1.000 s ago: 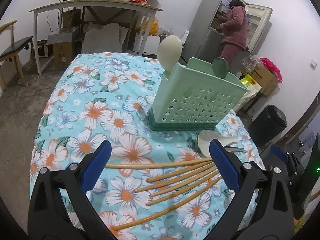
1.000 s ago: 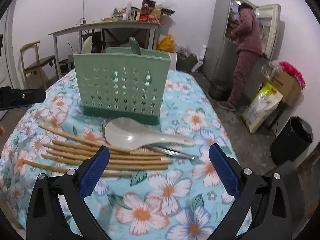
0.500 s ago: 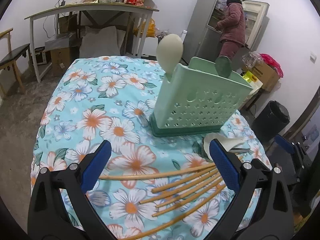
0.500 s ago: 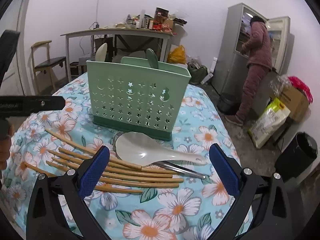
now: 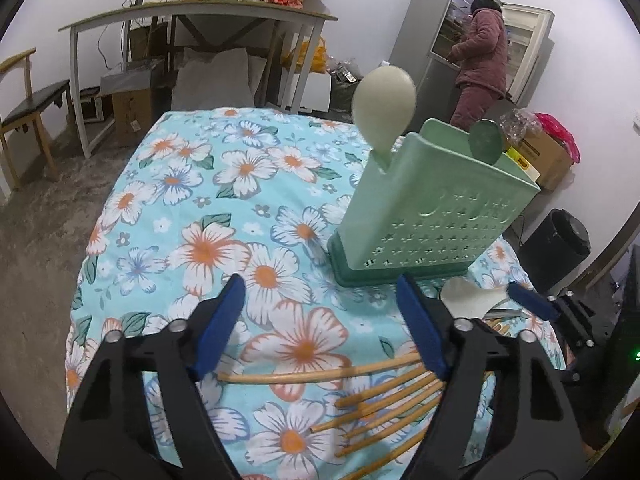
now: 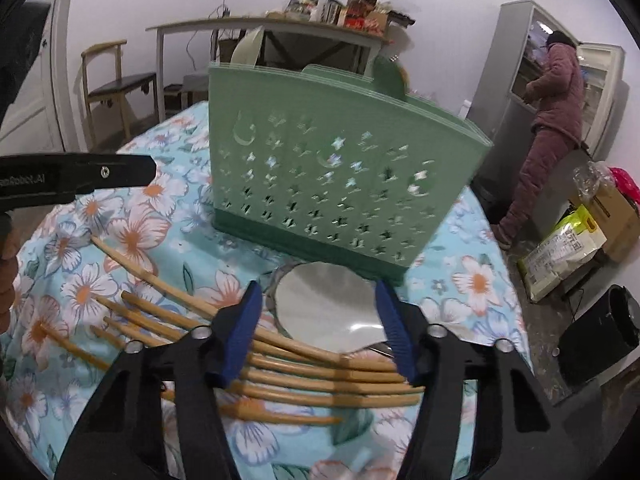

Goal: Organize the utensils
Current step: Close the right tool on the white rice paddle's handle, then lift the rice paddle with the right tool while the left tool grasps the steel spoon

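A green perforated utensil holder (image 5: 432, 216) (image 6: 332, 168) stands on the floral tablecloth (image 5: 224, 208), with a cream spoon (image 5: 384, 96) and a green spoon (image 5: 486, 140) upright in it. Several bamboo chopsticks (image 5: 380, 396) (image 6: 280, 356) lie fanned out in front of it. A white spoon (image 6: 324, 308) (image 5: 468, 296) rests over their ends. My left gripper (image 5: 320, 292) hovers above the chopsticks' left ends, its jaws closing with nothing pressed between them. My right gripper (image 6: 319, 292) is low over the white spoon's bowl. Its jaws are closing either side of the bowl, and the pads do not visibly touch it.
A person (image 6: 556, 120) stands at an open cabinet at the back right. A black bin (image 6: 600, 332), a bag and boxes sit on the floor right of the table. A cluttered desk (image 5: 200, 12) and a chair (image 5: 28, 108) stand behind. The cloth's edge drops off at left.
Both grippers have come forward and lower toward the utensils, and both pairs of jaws have narrowed. The right one has rolled and now straddles the white spoon's bowl.
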`<state>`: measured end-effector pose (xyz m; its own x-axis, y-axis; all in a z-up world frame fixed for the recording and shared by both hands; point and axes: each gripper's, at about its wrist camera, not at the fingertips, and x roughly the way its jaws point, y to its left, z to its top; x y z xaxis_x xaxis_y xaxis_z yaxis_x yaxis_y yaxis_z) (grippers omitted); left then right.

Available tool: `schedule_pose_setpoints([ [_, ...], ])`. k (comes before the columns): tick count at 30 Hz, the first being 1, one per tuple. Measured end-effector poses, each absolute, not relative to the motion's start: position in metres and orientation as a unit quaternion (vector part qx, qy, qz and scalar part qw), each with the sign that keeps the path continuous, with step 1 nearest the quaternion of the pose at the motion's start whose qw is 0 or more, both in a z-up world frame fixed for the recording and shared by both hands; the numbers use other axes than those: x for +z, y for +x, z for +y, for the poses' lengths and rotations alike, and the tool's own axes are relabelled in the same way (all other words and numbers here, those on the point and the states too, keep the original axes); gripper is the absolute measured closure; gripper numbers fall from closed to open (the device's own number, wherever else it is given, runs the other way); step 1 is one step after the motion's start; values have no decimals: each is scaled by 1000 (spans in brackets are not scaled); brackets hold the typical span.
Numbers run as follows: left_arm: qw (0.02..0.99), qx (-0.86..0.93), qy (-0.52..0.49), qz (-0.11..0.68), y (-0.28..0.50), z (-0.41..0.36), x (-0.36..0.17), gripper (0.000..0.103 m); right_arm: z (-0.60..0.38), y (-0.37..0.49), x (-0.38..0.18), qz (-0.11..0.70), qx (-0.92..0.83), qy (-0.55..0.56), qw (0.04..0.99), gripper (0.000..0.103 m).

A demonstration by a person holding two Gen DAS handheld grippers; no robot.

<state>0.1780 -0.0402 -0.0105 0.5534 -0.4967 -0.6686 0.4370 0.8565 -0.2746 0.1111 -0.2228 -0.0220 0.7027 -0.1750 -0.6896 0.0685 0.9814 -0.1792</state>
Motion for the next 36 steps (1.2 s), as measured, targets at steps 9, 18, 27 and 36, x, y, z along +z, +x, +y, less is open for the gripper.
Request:
schedule_pose_setpoints([
  [9,872,-273,-55,402,187,-33,-18,47,-212,135,-47,446,-65,-82,889,70],
  [18,873,-276,-58,398,187,-34,-17,48,-217,137,-48,456,-63,-52,886,91],
  [27,874,-284,-56,389,180,-36,-8,48,-232,113,-17,418,-61,-23,906,95],
  [36,868,-304,-52,389,173,-47,-1,53,-273,88,29,364,-33,92,926,97],
])
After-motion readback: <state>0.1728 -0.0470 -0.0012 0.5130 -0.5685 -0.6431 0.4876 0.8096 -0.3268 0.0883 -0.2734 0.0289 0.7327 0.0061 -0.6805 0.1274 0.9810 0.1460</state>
